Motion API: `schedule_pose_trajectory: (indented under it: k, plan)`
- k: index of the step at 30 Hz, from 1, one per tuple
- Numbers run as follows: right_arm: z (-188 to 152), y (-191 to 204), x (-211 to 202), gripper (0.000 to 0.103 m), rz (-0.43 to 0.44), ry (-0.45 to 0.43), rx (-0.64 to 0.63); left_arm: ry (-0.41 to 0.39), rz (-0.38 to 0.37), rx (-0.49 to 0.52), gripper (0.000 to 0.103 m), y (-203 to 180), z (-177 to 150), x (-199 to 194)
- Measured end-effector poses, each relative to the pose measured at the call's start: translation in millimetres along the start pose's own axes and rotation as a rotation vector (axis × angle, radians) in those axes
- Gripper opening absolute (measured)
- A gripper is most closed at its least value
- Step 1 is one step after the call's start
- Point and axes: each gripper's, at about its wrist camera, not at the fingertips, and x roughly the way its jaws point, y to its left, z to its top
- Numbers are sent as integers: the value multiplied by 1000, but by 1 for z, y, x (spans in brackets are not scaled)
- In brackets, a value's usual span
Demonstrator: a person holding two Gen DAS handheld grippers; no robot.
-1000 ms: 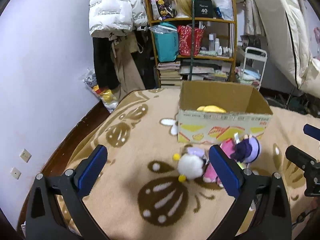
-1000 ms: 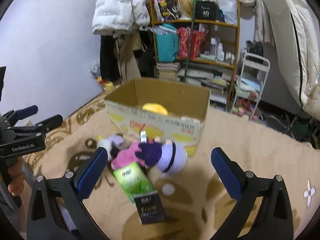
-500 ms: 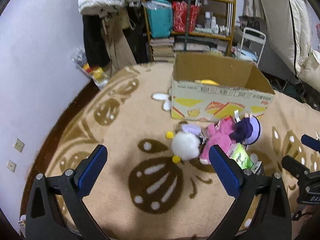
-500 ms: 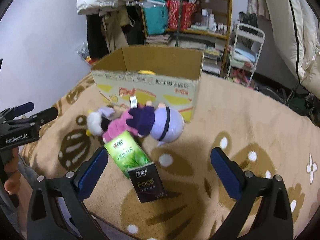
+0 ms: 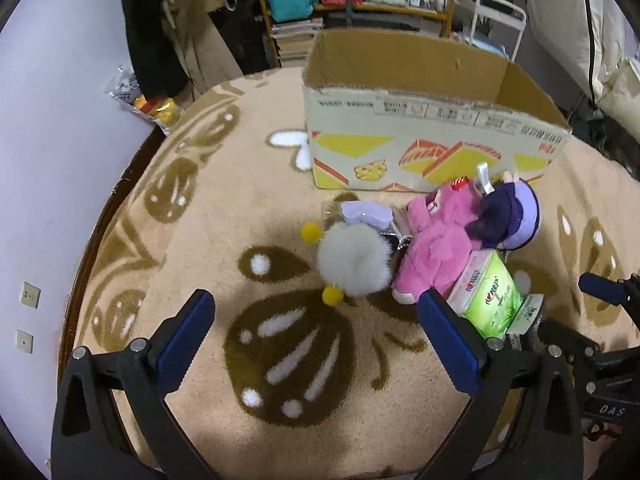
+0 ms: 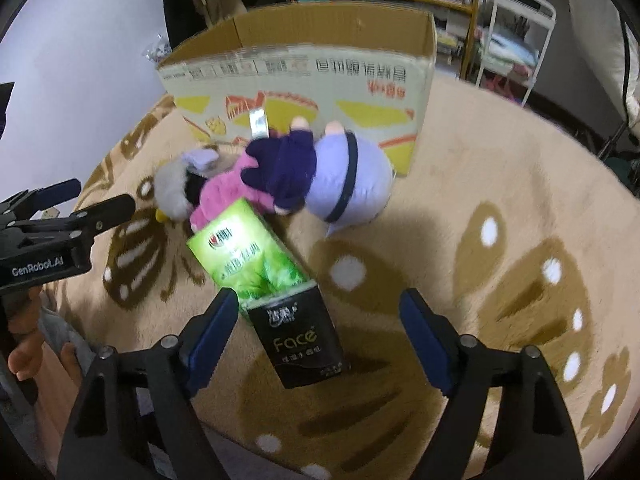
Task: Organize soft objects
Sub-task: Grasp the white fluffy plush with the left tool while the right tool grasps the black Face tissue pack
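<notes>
Fluffy round pompom (image 5: 354, 262) beside boxy cardboard carton (image 5: 420, 128).

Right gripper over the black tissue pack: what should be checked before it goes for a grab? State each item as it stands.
1. Right gripper jaws apart, just been closing, nothing pinched: ok.
2. Black tissue pack between the jaws: ok, nearer one finger.
3. Black pack free of the green tissue pack: not ok, they touch end to end.
4. Left gripper open and empty above the blanket: ok.
5. Cardboard box open on top: ok.
6. Room inside the box: cannot tell.
</notes>
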Motion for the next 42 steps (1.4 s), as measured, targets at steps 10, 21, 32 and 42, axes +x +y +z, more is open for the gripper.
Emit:
schedule_pose_trajectory:
  k: [10, 21, 32, 42]
  plan:
    - [-7, -1, 34, 81, 43, 147, 16, 105, -17, -2, 100, -5, 13, 46]
    - [-4, -19, 34, 54, 50, 120, 75, 99, -50, -14, 95, -9, 20, 66]
    - [8, -20, 22, 54, 18, 32, 72, 144, -164, -94, 64, 1, 26, 93]
    - [20, -25, 12, 54, -1, -50, 62, 114, -182, -61, 35, -15, 24, 85]
